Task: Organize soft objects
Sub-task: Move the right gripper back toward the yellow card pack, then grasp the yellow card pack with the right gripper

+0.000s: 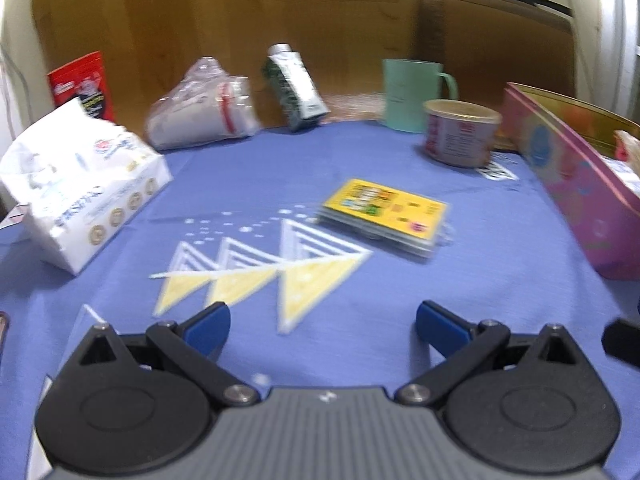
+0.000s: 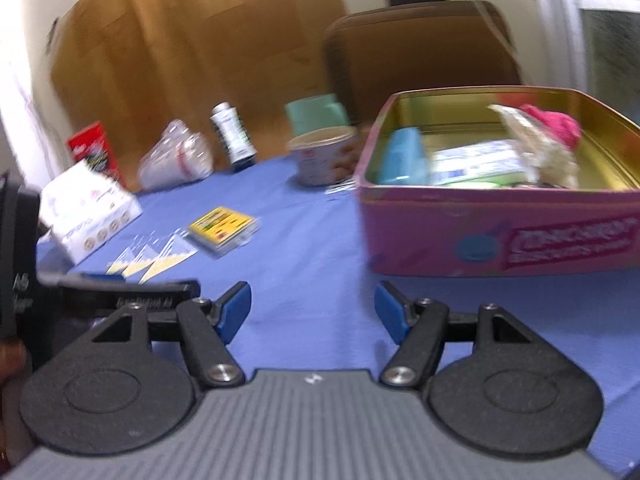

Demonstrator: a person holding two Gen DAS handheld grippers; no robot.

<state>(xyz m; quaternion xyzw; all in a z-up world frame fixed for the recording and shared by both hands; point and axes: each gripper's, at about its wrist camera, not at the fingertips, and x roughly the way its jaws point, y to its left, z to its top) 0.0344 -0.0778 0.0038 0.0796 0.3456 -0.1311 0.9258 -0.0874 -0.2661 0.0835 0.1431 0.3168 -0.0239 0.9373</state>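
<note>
My left gripper point(image 1: 323, 328) is open and empty over the blue tablecloth point(image 1: 360, 320). A flat yellow packet point(image 1: 386, 216) lies ahead of it. A white tissue pack point(image 1: 80, 184) sits at the left. A clear plastic bag point(image 1: 202, 108) and a dark pouch point(image 1: 296, 88) lie at the back. My right gripper point(image 2: 313, 312) is open and empty, in front of a pink tin point(image 2: 500, 236). The tin holds a blue pack point(image 2: 400, 156), a pale wrapped pack point(image 2: 476, 164), a pink soft item point(image 2: 556, 124) and a crinkled bag point(image 2: 536, 148).
A green mug point(image 1: 412, 94), a round tub point(image 1: 460, 132) and a red packet point(image 1: 80, 84) stand at the back of the table. A brown chair point(image 2: 420, 60) and cardboard point(image 2: 192, 52) stand behind. The left gripper's body point(image 2: 24, 264) shows at the right wrist view's left edge.
</note>
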